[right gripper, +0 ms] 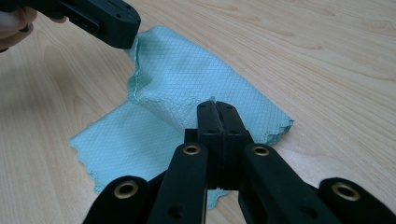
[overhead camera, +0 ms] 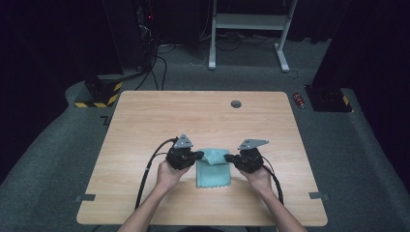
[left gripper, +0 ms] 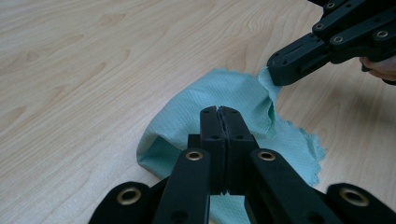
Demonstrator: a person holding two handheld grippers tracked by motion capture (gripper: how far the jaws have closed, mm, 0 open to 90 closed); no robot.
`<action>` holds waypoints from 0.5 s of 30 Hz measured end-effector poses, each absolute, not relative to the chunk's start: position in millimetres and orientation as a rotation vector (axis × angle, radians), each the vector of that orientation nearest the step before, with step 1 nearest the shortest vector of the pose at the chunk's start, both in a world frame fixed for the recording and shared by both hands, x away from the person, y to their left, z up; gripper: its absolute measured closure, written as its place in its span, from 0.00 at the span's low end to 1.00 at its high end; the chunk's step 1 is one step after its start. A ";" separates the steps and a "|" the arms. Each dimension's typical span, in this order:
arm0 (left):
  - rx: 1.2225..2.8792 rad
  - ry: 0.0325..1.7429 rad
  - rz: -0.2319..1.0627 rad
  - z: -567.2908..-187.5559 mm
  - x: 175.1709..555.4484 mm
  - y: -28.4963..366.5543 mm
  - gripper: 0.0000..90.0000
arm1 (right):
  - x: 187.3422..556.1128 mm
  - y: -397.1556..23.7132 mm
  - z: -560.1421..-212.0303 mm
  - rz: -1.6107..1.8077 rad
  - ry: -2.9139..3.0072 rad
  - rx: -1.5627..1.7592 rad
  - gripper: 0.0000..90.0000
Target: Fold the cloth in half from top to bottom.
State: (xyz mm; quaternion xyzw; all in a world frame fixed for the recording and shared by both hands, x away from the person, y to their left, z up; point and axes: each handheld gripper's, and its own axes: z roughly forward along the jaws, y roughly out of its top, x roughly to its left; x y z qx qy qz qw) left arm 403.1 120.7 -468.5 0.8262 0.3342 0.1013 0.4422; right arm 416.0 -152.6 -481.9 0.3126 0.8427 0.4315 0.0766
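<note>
The teal cloth (overhead camera: 213, 168) lies on the wooden worktop (overhead camera: 145, 125), near the edge where the person stands, and it is exactly between the two claws; the left claw (overhead camera: 198, 155) holds its far left corner and the right claw (overhead camera: 231, 157) holds its far right corner, so the two claws point toward each other across the cloth. In the left gripper view the left claw (left gripper: 219, 112) has its jaws pressed together with a fold of cloth (left gripper: 215, 98) pinched at the tips; in the right gripper view the right claw (right gripper: 215, 108) is also pressed together on the scalloped edge of the cloth (right gripper: 187, 79). The far edge is lifted and bends over, while the near part is flat on the worktop; the long axis of the cloth seems to run from the person away, and the held edge runs left to right between the claws. Both hands are equally near. I judge that a fold is in hand, and the coming move depends on this: the free near edge lies toward the person from both claws, so the held edge must travel together in that direction, level, to meet it.
</note>
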 end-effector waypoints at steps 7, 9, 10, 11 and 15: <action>2.068 0.807 0.253 -472.6 395.0 118.2 0.99 | 406.9 -158.8 -482.7 1.293 2.516 0.906 1.00; 2.087 0.797 0.265 -474.3 391.9 116.9 0.99 | 403.8 -158.3 -484.0 1.273 2.526 0.886 1.00; 2.095 0.791 0.270 -475.1 390.6 116.5 0.99 | 402.9 -158.3 -484.9 1.268 2.530 0.876 1.00; 2.094 0.793 0.270 -476.1 389.3 116.0 0.99 | 401.9 -158.5 -485.5 1.264 2.534 0.872 1.00; 2.100 0.794 0.262 -478.3 384.4 116.3 0.99 | 398.0 -159.5 -487.3 1.261 2.538 0.873 1.00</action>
